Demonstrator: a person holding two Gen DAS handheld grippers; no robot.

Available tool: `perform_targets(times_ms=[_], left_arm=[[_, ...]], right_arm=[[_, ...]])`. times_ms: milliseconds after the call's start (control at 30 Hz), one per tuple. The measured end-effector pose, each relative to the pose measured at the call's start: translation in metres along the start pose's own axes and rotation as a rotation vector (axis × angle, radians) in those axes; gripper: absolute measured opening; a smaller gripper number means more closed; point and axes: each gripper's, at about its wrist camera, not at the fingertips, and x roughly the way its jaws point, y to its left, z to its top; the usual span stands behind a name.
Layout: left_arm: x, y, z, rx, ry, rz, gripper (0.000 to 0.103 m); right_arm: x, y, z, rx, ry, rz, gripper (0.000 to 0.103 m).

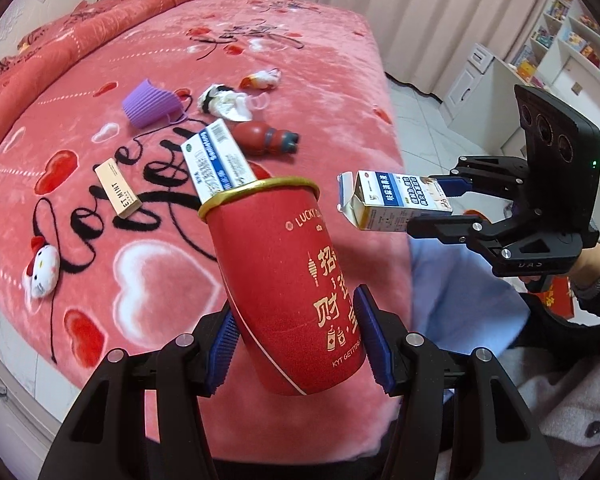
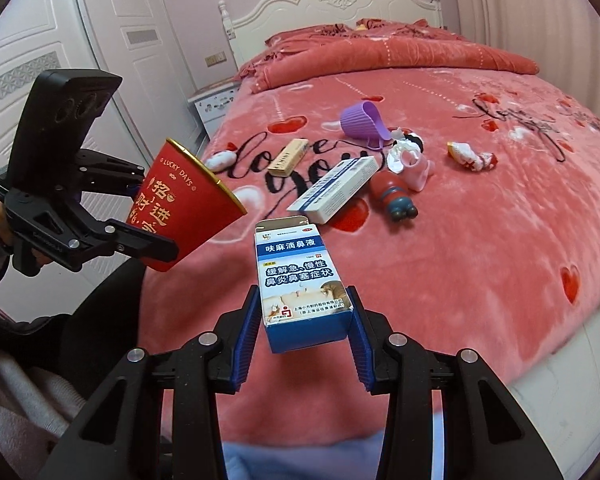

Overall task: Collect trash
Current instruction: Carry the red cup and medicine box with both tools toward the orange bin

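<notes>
Two pairs of tongs work over a bed (image 2: 480, 248) spread with a pink heart-print blanket that fills most of both views. Largest among the loose items, a red paper cup (image 1: 284, 280) is clamped between the blue pads of the left tongs (image 1: 296, 344) at lower centre of the left wrist view, tilted, its gold rim up. In that view a blue-and-white carton (image 1: 216, 160) seems to stand in the cup's mouth, though it may simply lie on the blanket behind the rim; the right wrist view shows a similar carton (image 2: 336, 188) flat on the bed, so the count is uncertain. To the right of the cup, the right tongs (image 2: 304, 320) grip a small nose-drop box (image 2: 300, 280), end flap open, held in the air just beside the rim and not yet over it.

Collection looks to be at an early stage. Left on the blanket near frame centre are a purple ribbed cup (image 1: 148, 104), a red toy figure (image 1: 264, 138), a beige slim box (image 1: 118, 188), crumpled wrappers (image 1: 224, 102) and a small cat plush (image 1: 42, 266).
</notes>
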Motion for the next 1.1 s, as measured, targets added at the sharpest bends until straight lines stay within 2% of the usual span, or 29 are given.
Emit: perform_targets(times_ms=[233, 500, 733, 1100], left_arm=[[-0.015, -0.042, -0.015, 0.07, -0.019, -0.001, 0.057], [-0.014, -0.088, -0.005, 0.173, -0.038, -0.032, 0.057], [0.013, -0.145, 0.024, 0.309, -0.016, -0.097, 0.057], [0.074, -0.241, 0.068, 0.519, 0.056, -0.221, 0.057]], right_arm=[[-0.043, 0.019, -0.029, 0.042, -0.051, -0.018, 0.042], [-0.096, 0.017, -0.064, 0.112, -0.113, -0.089, 0.042], [-0.146, -0.01, -0.104, 0.198, -0.157, -0.182, 0.042], [-0.23, -0.068, -0.19, 0.397, -0.207, -0.369, 0.042]])
